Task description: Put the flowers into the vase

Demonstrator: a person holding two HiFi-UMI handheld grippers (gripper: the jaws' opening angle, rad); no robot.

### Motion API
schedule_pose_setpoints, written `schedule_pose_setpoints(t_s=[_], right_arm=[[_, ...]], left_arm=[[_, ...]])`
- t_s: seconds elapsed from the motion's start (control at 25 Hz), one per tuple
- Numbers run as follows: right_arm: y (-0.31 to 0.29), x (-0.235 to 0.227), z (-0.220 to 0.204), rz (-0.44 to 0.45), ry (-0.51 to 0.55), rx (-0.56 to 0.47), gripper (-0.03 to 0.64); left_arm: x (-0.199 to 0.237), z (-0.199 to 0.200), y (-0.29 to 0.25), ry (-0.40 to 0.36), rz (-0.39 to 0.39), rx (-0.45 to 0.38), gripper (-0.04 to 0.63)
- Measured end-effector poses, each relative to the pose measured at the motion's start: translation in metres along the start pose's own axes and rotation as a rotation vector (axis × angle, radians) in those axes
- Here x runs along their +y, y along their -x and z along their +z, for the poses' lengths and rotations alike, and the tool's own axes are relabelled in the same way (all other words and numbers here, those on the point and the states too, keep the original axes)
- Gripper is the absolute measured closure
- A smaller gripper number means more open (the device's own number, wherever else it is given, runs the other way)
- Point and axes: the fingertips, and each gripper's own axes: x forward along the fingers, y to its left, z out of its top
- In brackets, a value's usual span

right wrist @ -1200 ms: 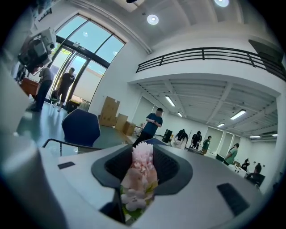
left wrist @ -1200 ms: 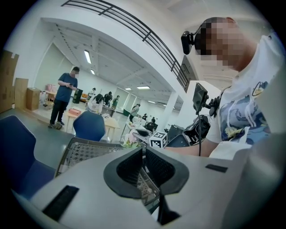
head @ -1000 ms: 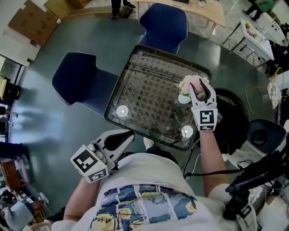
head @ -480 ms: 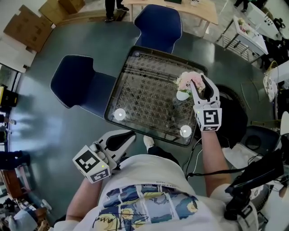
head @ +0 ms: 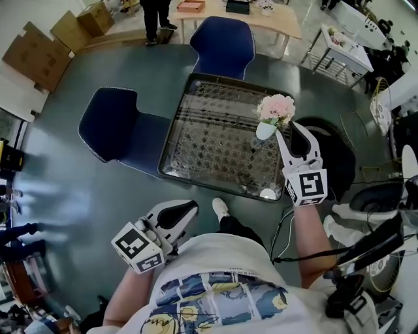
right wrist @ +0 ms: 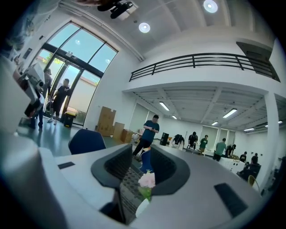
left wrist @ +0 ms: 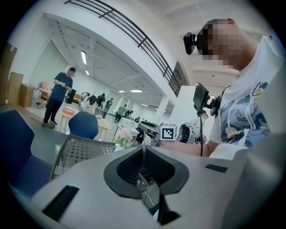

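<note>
A bunch of pink flowers [head: 276, 107] stands in a small white vase [head: 264, 130] near the right edge of the mesh-topped table [head: 175, 127]. My right gripper [head: 288, 130] hangs just behind the vase on my side. Its jaws are apart and do not touch the vase. In the right gripper view the flowers [right wrist: 147, 180] and the vase [right wrist: 142, 208] show ahead, between the open jaws of that gripper [right wrist: 143, 156]. My left gripper [head: 188, 206] is low by my body, off the table, its jaws together and empty [left wrist: 144, 150]. The left gripper view shows the flowers [left wrist: 124, 134] far off.
Two blue chairs [head: 111, 121] [head: 222, 39] stand at the table's left and far sides. A dark round seat [head: 333, 156] is at the right. Cardboard boxes [head: 32, 55] and a wooden table [head: 261, 16] lie beyond, where a person [head: 153, 13] stands.
My right gripper has drawn back from the flowers towards me and risen; the flowers and vase stay on the table. My left gripper has shifted a little by my body.
</note>
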Motion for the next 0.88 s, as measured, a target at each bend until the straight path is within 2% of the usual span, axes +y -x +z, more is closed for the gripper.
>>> schedule_pose_setpoints(t_s=[0.08,0.2,0.4,0.56,0.72,0.88], right_arm=[[0.013,0.026,0.000,0.038,-0.018,0.031,0.542],[0.031,0.078,-0.003,0.126,-0.052,0.108,0.596],[0.076,0.193,-0.007,0.313,-0.138,0.209,0.607],[0.124,0.271,-0.003,0.417,-0.213,0.257,0.607],[0.168,0.318,-0.004,0.459,-0.260,0.296,0.607],[0.192,0.345,0.004,0.496,-0.254,0.294,0.607]], left_arm=[[-0.007,-0.008,0.019,-0.002,-0.004,-0.005,0.584],[-0.019,-0.026,0.048,-0.018,-0.006,0.011,0.584],[-0.043,-0.062,0.097,-0.020,-0.018,0.052,0.586],[-0.066,-0.086,0.129,-0.021,-0.040,0.071,0.586],[-0.081,-0.106,0.147,-0.032,-0.047,0.092,0.586],[-0.094,-0.112,0.159,-0.038,-0.045,0.093,0.586]])
